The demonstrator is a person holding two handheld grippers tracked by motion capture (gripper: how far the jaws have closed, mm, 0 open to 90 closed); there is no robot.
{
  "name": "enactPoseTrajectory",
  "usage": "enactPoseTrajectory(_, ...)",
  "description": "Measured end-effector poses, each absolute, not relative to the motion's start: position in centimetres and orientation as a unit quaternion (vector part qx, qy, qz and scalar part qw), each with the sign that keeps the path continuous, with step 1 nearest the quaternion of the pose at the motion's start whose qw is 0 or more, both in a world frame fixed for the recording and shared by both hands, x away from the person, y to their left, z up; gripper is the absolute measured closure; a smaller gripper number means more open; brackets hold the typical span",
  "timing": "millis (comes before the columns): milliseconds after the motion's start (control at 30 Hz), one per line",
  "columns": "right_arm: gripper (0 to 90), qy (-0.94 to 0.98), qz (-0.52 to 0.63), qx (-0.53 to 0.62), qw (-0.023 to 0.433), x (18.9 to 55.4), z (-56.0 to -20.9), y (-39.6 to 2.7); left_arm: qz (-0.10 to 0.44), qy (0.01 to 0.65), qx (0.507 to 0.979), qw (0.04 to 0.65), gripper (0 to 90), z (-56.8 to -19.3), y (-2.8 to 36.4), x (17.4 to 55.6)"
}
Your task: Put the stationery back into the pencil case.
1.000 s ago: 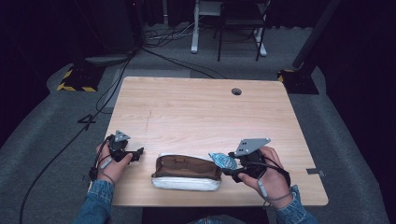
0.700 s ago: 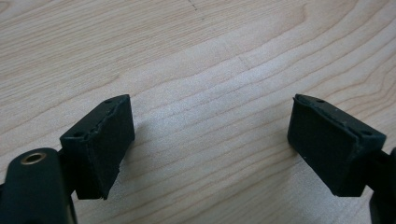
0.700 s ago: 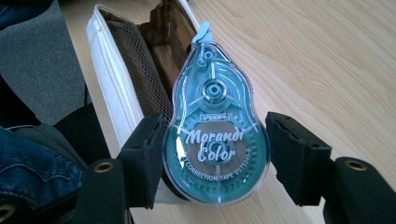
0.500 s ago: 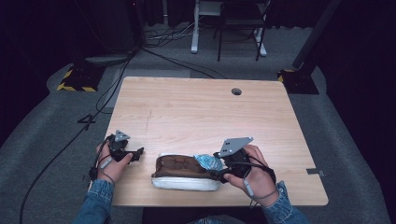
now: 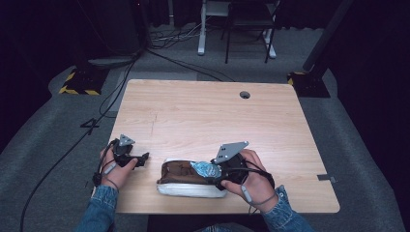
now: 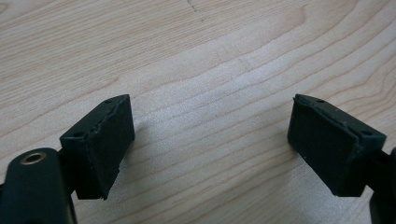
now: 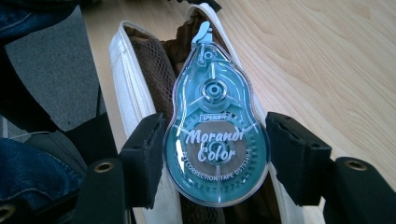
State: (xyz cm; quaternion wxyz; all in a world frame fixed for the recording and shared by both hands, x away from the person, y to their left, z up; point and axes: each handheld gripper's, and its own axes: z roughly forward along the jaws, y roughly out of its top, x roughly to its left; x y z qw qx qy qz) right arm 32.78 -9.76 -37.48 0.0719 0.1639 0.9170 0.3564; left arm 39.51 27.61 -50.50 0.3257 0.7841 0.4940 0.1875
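Note:
A white pencil case [image 5: 191, 189] with a brown mesh lining lies open near the table's front edge. My right gripper [image 5: 209, 173] is shut on a teal correction tape dispenser [image 5: 205, 168] and holds it over the case's right part. In the right gripper view the dispenser [image 7: 216, 135] sits squeezed between both pads, its tip pointing along the open case [image 7: 140, 84]. My left gripper [image 5: 143, 158] rests left of the case, pointing toward it. Its pads [image 6: 100, 140] stand wide apart over bare wood in the left gripper view, open with nothing between them.
The wooden table [image 5: 203, 116] has a cable hole [image 5: 244, 94] at the back right. A chair and a desk frame stand on the grey floor beyond it, with cables trailing at the left.
My right gripper has carried the dispenser leftward, from the case's right end to above its opening. The left gripper has stayed where it was.

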Motion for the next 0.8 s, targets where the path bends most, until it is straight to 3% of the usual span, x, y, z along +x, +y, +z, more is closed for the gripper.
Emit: enactPoseTrajectory(800,39.8,0.928,0.343,0.138,0.038,33.2,-39.0,-6.9,0.187,0.493,0.785,0.325,15.0,-50.5,27.6,39.5)
